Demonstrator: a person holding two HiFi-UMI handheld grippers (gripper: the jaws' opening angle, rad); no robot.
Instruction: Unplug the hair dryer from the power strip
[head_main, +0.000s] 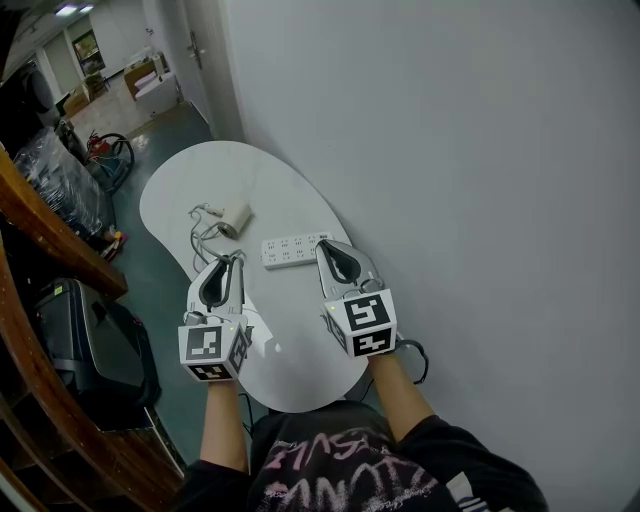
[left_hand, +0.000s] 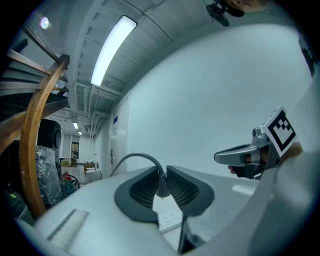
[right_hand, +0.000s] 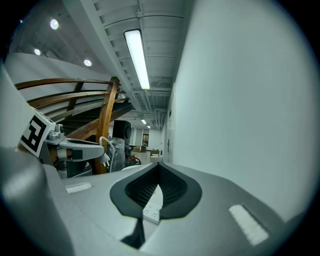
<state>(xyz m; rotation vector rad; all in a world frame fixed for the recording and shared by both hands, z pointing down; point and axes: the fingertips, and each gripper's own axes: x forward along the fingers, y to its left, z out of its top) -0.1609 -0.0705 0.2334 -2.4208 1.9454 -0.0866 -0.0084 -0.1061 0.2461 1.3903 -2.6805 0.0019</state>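
Plug (left_hand: 161, 187) clamped in left gripper (left_hand: 160, 170); right gripper (right_hand: 159, 165) closed.

A white rounded table (head_main: 290, 350) stands hard against a plain pale wall (head_main: 480, 150). On the table's other side the floor (head_main: 150, 280) is dark and glossy. A curved wooden rail (head_main: 45, 225) sweeps over it, above a black case (head_main: 95, 345). Beyond the table's far end a door (head_main: 205, 80) sits in the same wall, with what may be cardboard boxes (head_main: 148, 78) farther off. Over the table a long strip light (left_hand: 112, 50) glows on a ribbed ceiling (left_hand: 150, 25).
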